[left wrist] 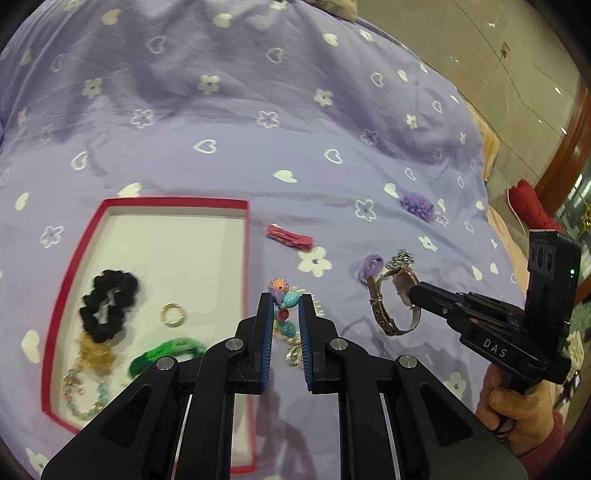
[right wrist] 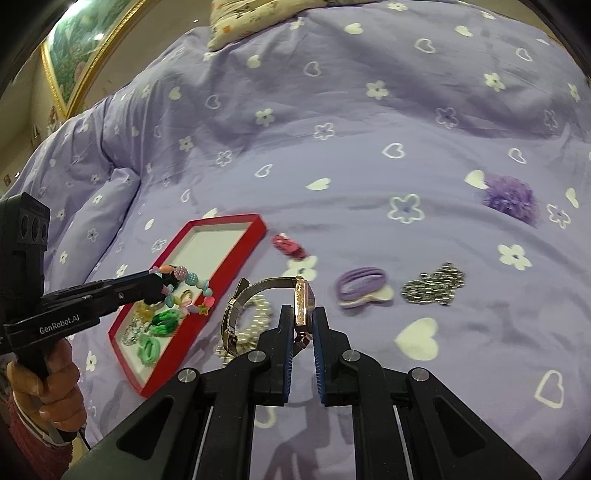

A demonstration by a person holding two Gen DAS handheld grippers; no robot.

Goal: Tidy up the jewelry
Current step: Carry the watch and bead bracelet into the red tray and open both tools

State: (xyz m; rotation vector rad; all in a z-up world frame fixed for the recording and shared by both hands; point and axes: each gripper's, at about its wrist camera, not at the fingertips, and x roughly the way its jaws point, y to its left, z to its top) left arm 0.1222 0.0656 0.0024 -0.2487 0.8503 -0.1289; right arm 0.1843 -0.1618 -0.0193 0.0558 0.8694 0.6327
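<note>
My left gripper (left wrist: 284, 299) is shut on a colourful beaded bracelet (left wrist: 285, 312) and holds it above the bedspread just right of the red box (left wrist: 245, 236); the right wrist view shows it (right wrist: 192, 288) hanging over the box (right wrist: 258, 229). My right gripper (right wrist: 303, 314) is shut on a rose-gold watch (right wrist: 301, 302) with a mesh strap, lifted off the bed; it also shows in the left wrist view (left wrist: 400, 291). The box holds a black scrunchie (left wrist: 109, 302), a gold ring (left wrist: 173, 314), green hair ties (left wrist: 166, 354) and a bead chain (left wrist: 83, 391).
On the purple bedspread lie a pink hair clip (left wrist: 290, 236), a purple hair tie (right wrist: 364, 286), a silver sparkly piece (right wrist: 432, 284), a purple pompom (right wrist: 511, 199) and a pearl string (right wrist: 255, 325). A pillow (right wrist: 251, 22) lies at the far edge.
</note>
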